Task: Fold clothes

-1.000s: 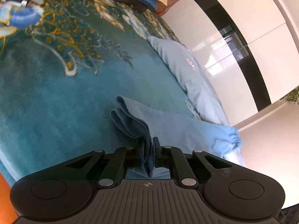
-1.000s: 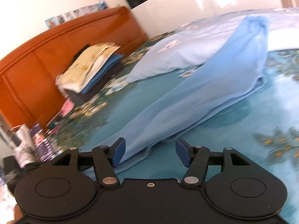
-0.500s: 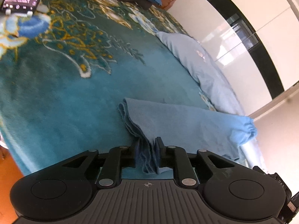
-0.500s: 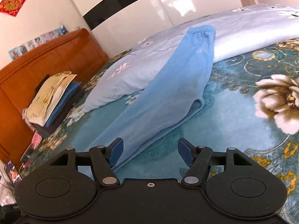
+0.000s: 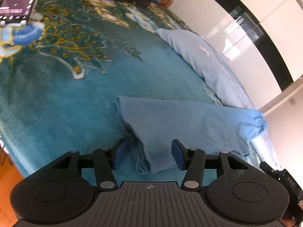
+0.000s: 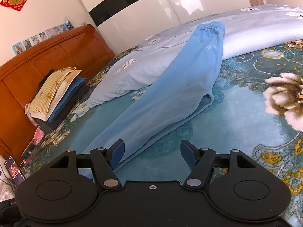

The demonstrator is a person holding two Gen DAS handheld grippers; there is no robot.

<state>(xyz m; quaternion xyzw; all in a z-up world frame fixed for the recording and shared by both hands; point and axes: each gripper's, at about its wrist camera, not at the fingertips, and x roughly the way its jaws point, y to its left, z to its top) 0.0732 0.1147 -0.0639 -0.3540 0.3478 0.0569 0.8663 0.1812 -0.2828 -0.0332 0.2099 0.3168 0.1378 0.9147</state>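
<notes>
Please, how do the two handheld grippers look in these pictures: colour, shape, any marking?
The left gripper and right gripper look alike: black plastic body, two round discs, silver rivets on hinged links, dark blue finger pads. The left has a ribbed top with a small crosshair mark; the right's top is smooth.

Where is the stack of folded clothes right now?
In the right wrist view, the stack of folded clothes sits at left against the wooden headboard, beside the pale floral pillow.

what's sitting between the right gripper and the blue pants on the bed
Nothing visible. The right gripper is open, with the near edge of the blue pants already by its left finger; only bare teal bedspread lies ahead.
</notes>
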